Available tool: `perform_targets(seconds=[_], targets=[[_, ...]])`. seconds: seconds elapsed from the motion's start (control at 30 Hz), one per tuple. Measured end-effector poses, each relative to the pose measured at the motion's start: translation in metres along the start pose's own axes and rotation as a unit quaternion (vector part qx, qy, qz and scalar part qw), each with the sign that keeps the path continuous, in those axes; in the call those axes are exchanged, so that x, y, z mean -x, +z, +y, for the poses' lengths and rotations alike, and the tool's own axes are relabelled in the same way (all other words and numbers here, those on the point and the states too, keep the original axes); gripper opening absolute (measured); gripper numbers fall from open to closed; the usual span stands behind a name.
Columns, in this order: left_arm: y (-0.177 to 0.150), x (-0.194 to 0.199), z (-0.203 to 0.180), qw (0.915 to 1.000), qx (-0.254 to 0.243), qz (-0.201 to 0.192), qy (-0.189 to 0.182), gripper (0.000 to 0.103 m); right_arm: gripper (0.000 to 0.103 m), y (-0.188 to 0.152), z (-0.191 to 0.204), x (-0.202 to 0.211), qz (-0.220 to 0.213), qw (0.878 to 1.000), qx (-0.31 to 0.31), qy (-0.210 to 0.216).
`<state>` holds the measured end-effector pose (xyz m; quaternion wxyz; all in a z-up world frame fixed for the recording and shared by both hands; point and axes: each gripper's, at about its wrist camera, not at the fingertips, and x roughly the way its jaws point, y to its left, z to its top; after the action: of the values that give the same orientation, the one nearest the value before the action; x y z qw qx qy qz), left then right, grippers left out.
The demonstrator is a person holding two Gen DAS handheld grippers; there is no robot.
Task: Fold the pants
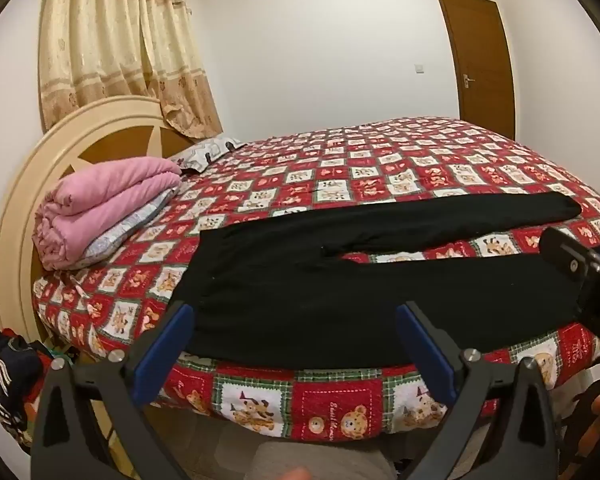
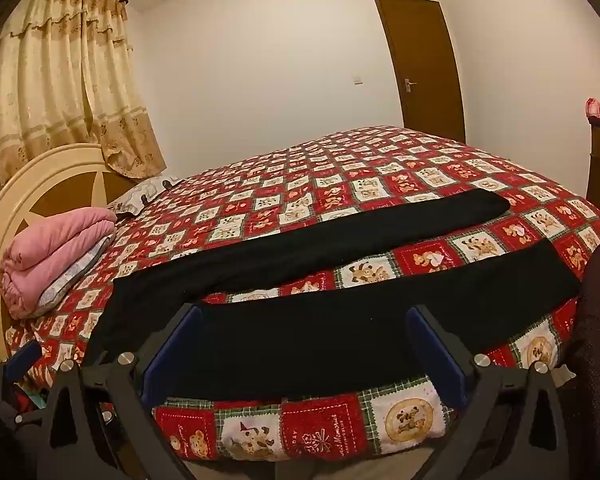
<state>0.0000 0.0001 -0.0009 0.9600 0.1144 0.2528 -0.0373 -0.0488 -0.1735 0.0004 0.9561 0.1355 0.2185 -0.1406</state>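
Black pants lie flat on the bed near its front edge, waist to the left, the two legs spread apart and pointing right; they also show in the right wrist view. My left gripper is open and empty, held just in front of the waist and hip part. My right gripper is open and empty, in front of the near leg. It also shows at the right edge of the left wrist view.
The bed has a red patchwork quilt and a round cream headboard at left. A folded pink blanket and a pillow lie by the headboard. Clothes are piled beside the bed at lower left. A brown door is behind.
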Motion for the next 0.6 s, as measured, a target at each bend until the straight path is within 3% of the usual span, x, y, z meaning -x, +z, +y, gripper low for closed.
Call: perform_targets(seconds=[0.6], targets=[[-0.0022, -0.0029, 0.0046, 0.9998, 0.013, 0.015, -0.006, 0.103, 0.102, -0.0006, 0.0036, -0.0002, 0.003, 1.0, 0.003, -0.003]])
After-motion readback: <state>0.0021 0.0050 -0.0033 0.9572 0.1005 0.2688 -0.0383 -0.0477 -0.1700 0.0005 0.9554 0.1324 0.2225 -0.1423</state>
